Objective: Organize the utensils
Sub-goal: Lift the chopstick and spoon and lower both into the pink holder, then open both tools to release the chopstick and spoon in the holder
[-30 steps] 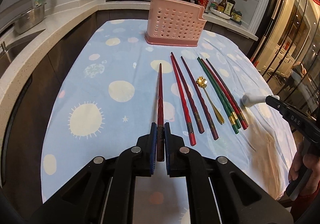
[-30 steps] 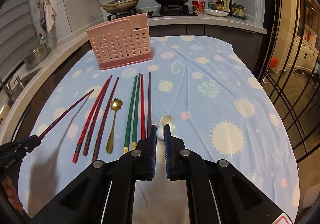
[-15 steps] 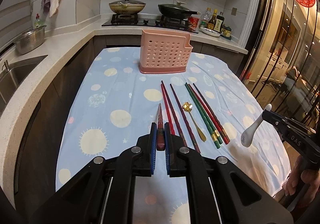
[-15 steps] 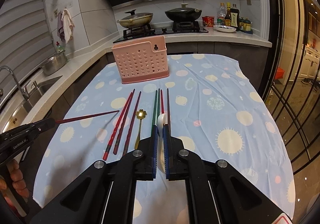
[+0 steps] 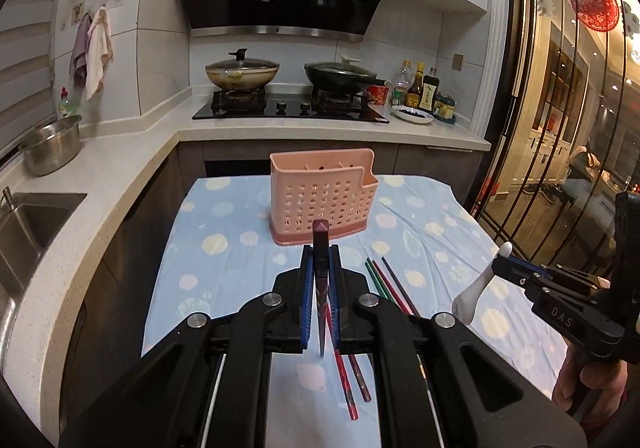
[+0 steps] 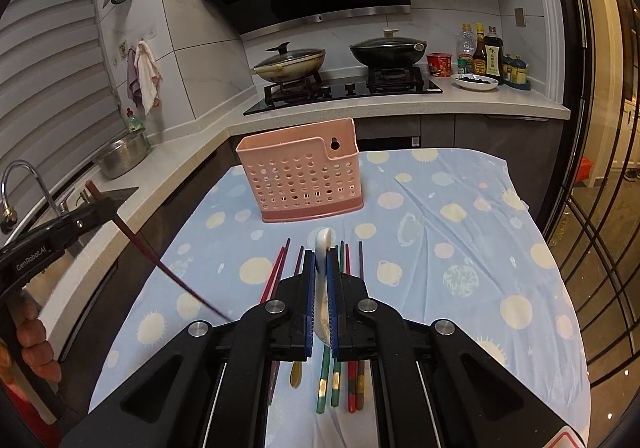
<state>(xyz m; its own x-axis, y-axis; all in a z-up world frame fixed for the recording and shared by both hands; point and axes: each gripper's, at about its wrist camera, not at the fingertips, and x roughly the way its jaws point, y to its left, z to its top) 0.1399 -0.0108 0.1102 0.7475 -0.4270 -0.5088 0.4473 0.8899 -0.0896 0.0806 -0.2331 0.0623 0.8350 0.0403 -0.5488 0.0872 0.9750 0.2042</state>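
My left gripper [image 5: 320, 260] is shut on a dark red chopstick [image 5: 321, 244], held off the table with its thick end up and its tip hanging down. In the right wrist view that left gripper [image 6: 106, 203] shows at the left, the chopstick [image 6: 168, 272] slanting down from it. My right gripper [image 6: 320, 260] is shut on a white ceramic spoon [image 6: 322, 244], lifted off the cloth; the spoon [image 5: 478, 288] also hangs from it in the left view. A pink perforated utensil holder [image 5: 322, 199] stands at the far end. Red, maroon and green chopsticks [image 6: 340, 384] and a gold spoon [image 6: 295, 374] lie below the grippers.
The table wears a light blue cloth [image 6: 440, 232] with pale dots and suns. Behind it a counter [image 6: 400, 103] carries a stove with two lidded pans and bottles. A sink [image 5: 24, 224] and steel bowl [image 5: 50, 149] are at the left. Glass doors [image 5: 560, 127] stand on the right.
Both grippers have risen from the table, lifting the chopstick and the white spoon off the cloth. The chopstick has swung from lying forward to hanging tip-down.
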